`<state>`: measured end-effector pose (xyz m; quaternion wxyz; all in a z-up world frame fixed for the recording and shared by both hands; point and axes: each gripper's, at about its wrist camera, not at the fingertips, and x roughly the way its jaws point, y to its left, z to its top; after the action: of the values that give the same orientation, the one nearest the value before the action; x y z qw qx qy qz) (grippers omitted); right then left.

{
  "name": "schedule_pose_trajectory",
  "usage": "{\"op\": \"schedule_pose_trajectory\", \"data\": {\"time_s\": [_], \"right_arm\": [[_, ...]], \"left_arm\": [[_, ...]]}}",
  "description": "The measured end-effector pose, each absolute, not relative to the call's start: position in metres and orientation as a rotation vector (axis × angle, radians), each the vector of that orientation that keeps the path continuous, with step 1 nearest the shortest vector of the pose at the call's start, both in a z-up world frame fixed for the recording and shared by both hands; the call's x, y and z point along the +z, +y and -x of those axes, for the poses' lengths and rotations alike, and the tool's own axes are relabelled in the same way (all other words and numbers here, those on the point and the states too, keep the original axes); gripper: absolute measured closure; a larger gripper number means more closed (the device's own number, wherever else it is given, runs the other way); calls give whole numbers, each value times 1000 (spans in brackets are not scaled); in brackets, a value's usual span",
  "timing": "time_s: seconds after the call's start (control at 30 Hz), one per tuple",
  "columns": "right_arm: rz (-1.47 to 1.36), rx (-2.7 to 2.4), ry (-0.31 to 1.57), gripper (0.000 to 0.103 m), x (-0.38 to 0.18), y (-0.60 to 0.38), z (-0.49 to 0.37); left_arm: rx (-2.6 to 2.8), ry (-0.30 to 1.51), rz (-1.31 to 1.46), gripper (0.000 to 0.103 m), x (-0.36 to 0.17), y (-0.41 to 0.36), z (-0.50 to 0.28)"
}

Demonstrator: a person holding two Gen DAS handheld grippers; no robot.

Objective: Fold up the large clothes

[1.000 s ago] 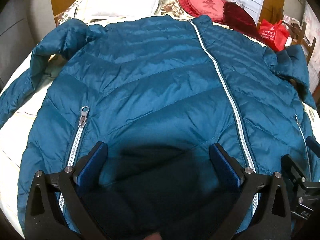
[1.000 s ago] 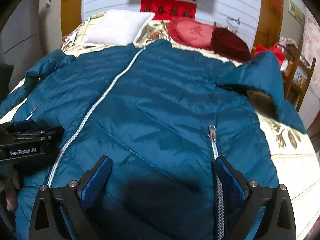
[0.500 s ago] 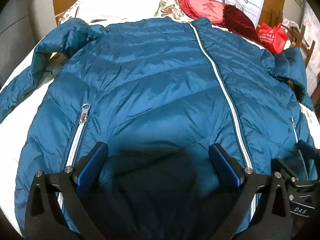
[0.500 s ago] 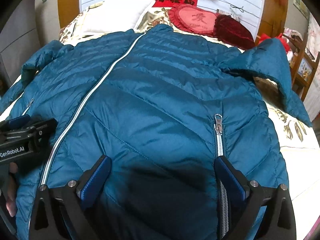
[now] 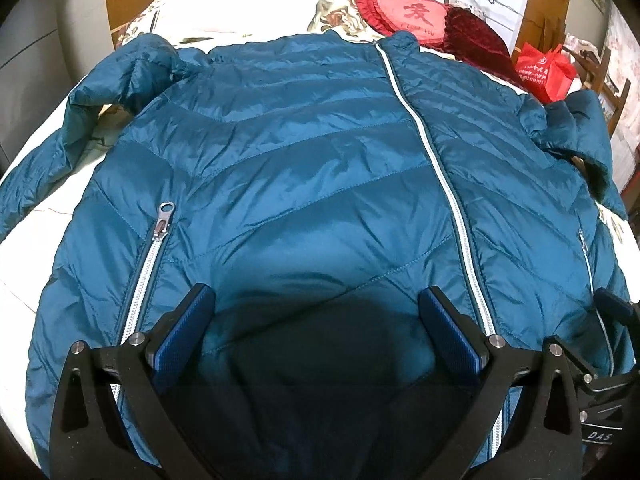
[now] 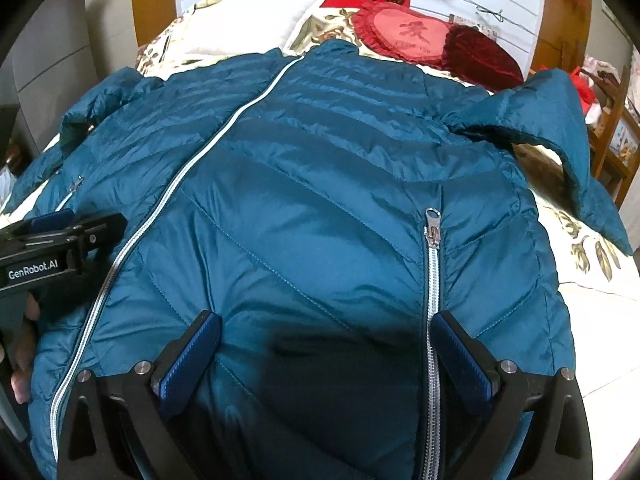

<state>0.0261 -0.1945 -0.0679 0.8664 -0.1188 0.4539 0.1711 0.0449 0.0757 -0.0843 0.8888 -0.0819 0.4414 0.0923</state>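
A large teal puffer jacket [image 5: 312, 168] lies front up on the bed, zipped with a white centre zipper [image 5: 436, 168]; it also shows in the right wrist view [image 6: 340, 184]. My left gripper [image 5: 316, 320] is open, low over the hem between the left pocket zipper [image 5: 160, 232] and the centre zipper. My right gripper [image 6: 326, 344] is open over the hem beside the right pocket zipper [image 6: 434, 240]. The left sleeve [image 5: 36, 168] trails off left. The right sleeve [image 6: 568, 128] is bent up at the right. Each gripper shows at the edge of the other's view.
The jacket lies on a floral bedspread [image 6: 588, 248]. A white pillow [image 6: 248, 20], a red heart cushion [image 6: 404, 36] and a dark red cushion [image 6: 480, 56] lie at the head. A red bag [image 5: 544, 68] and wooden furniture stand at the right.
Both grippers have pulled back slightly toward the hem and tilted down, so the jacket sits a little farther and lower in view. Both stay open. The jacket has not moved.
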Motion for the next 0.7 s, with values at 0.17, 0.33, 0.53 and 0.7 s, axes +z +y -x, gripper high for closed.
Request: {"op": "schedule_pose_trajectory", "data": {"time_s": [0.17,0.33,0.53,0.7], "right_arm": [[246,327,989,0,-65,-193,-28],[184,311,916,0,-46,-189,-13],[248,221,734,0,-24,-184,-4],[255,186,684,0,-20,-184,-9]], "left_arm": [[231,829,218,0,-63,88,-32],[250,747,252,0,-35,115,-15],[373,714,317,0,-23,163,-7],[420,720,358,0,-25,188,-6]]}}
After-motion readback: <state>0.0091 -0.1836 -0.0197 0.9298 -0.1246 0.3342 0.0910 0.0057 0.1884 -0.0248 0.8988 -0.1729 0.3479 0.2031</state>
